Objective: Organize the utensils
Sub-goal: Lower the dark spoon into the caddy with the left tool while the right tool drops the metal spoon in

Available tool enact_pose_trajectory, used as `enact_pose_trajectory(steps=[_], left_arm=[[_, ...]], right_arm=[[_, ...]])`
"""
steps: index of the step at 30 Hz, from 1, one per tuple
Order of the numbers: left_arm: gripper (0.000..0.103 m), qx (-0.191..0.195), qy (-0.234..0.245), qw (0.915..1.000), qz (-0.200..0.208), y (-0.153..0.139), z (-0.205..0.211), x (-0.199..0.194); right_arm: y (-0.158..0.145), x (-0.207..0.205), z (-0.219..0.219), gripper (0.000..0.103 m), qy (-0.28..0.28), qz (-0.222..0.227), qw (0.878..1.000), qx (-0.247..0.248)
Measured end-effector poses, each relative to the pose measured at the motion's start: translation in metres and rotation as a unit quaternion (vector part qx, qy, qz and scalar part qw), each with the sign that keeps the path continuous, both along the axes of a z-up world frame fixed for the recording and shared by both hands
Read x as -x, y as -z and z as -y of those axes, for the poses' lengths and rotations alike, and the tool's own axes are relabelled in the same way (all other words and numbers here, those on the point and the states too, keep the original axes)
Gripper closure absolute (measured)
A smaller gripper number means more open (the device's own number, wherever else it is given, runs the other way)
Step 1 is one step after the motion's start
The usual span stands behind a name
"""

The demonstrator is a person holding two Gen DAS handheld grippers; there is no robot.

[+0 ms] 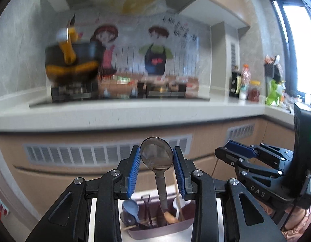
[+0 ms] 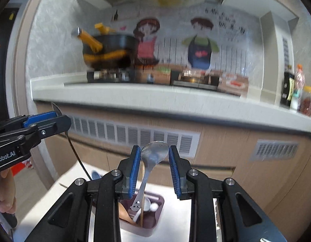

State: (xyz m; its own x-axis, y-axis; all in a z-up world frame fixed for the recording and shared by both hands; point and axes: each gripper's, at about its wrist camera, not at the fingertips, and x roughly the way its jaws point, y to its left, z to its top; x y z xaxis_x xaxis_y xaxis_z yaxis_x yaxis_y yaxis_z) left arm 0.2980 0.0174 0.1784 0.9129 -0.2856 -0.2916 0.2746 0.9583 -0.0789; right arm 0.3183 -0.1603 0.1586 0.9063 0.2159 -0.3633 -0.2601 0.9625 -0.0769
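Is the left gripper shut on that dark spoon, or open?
Open. The left gripper's blue pads stand apart from the dark spoon's bowl, gaps showing on both sides.

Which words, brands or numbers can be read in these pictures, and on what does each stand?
"DAS": on the black body of the right claw, left wrist view.
"nRobot.AI": on the black body of the left claw, right wrist view; its start is cut off.
Wall poster: dark characters, too blurred to read.
Bottles: labels too small.
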Motion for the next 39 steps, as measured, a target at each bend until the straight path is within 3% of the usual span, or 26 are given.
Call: enact_pose_trajectory(steps=[8, 17, 18, 22, 26, 29, 31, 35, 39], left_arm=[[0.069, 0.009, 0.005, 0.9943, -0.106, 0.087, 0.001, -0.051], [0.068, 0.015, 0.019, 0.9851, -0.17, 0.142, 0.008, -0.07], [0.066, 0.017, 0.019, 0.9848, -0.172, 0.144, 0.009, -0.07], [0.055, 0.028, 0.021, 0.985, -0.169, 0.143, 0.008, -0.063], [0.047, 0.028, 0.003, 0.9889, -0.146, 0.128, 0.006, -0.038], [0.04, 0.023, -0.027, 0.9913, -0.127, 0.119, 0.003, -0.005], [0.025, 0.016, -0.047, 0.9923, -0.114, 0.117, 0.003, 0.018], [0.018, -0.014, -0.09, 0.9913, -0.095, 0.125, 0.008, 0.08], [0.013, -0.021, -0.101, 0.9879, -0.116, 0.14, 0.01, 0.127]], right_arm=[[0.067, -0.035, -0.014, 0.077, -0.018, -0.079, 0.997, 0.019], [0.115, -0.053, -0.015, 0.074, -0.027, -0.145, 0.989, 0.02], [0.118, -0.053, -0.014, 0.071, -0.026, -0.15, 0.988, 0.018], [0.119, -0.045, -0.005, 0.041, -0.032, -0.157, 0.987, -0.005], [0.107, -0.012, 0.006, 0.033, -0.024, -0.139, 0.99, -0.013], [0.1, 0.024, 0.017, 0.021, -0.012, -0.129, 0.991, -0.031], [0.098, 0.054, 0.021, 0.01, -0.006, -0.124, 0.992, -0.037], [0.099, 0.104, 0.026, 0.007, 0.021, -0.117, 0.992, -0.042], [0.102, 0.147, 0.026, 0.007, 0.042, -0.107, 0.993, -0.031]])
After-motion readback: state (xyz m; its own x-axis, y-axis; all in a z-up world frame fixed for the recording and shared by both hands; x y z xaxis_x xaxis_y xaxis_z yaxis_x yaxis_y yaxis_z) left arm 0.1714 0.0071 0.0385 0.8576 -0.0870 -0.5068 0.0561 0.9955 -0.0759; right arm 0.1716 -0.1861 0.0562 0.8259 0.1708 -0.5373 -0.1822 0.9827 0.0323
